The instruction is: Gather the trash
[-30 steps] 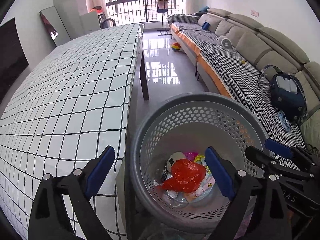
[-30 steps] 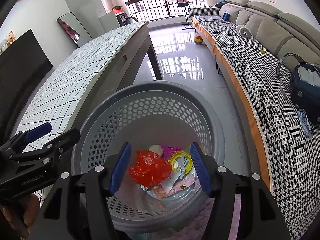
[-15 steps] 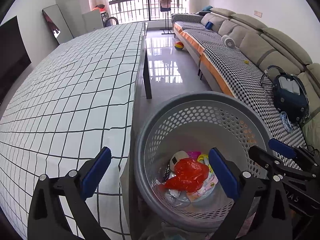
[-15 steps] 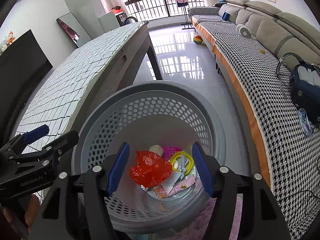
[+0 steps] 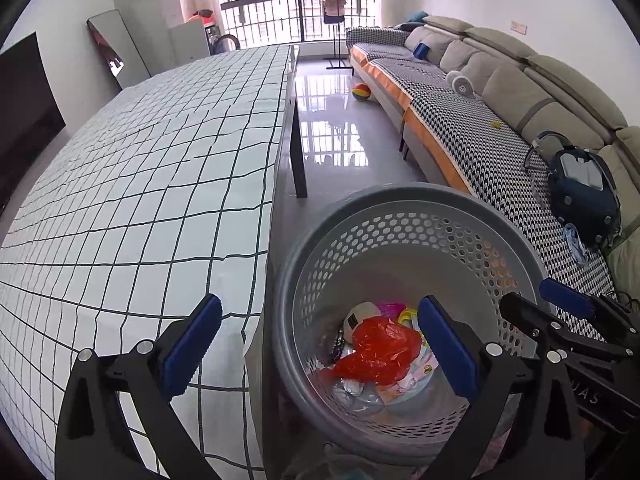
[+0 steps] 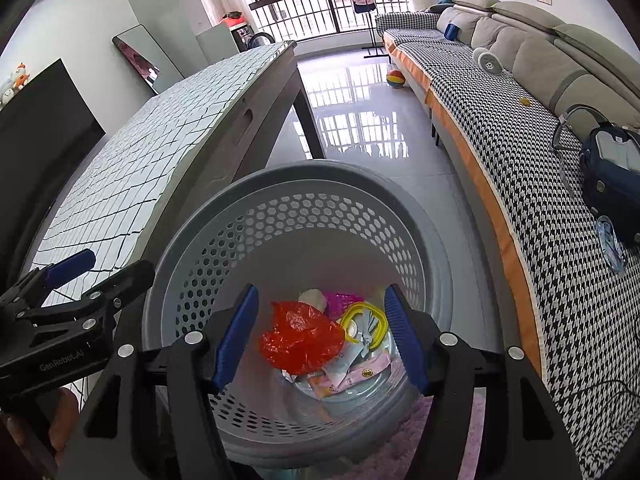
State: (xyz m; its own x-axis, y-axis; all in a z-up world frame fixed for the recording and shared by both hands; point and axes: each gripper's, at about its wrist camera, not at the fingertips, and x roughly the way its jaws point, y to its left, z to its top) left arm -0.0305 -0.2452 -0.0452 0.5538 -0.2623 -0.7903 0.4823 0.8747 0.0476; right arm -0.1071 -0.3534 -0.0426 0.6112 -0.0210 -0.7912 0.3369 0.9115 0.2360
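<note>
A grey perforated basket (image 5: 404, 208) stands on the floor beside the table and also shows in the right wrist view (image 6: 304, 176). In it lie a crumpled red plastic bag (image 5: 380, 350) (image 6: 302, 338), a yellow ring (image 6: 366, 324), a pink piece and paper wrappers. My left gripper (image 5: 318, 350) is open and empty, above the basket's left rim and the table edge. My right gripper (image 6: 322, 338) is open and empty, over the basket's near side. Each gripper shows in the other's view (image 6: 70, 276) (image 5: 568, 312).
A long table with a white grid-pattern cloth (image 5: 140, 184) runs along the left. A sofa with a houndstooth cover (image 5: 476, 144) runs along the right, with a dark blue bag (image 5: 582, 188) on it. A coloured ball (image 5: 361, 92) lies on the tiled floor.
Both grippers have drawn back and up a little, so the basket sits slightly lower and farther in both views. The trash in the basket has not moved.
</note>
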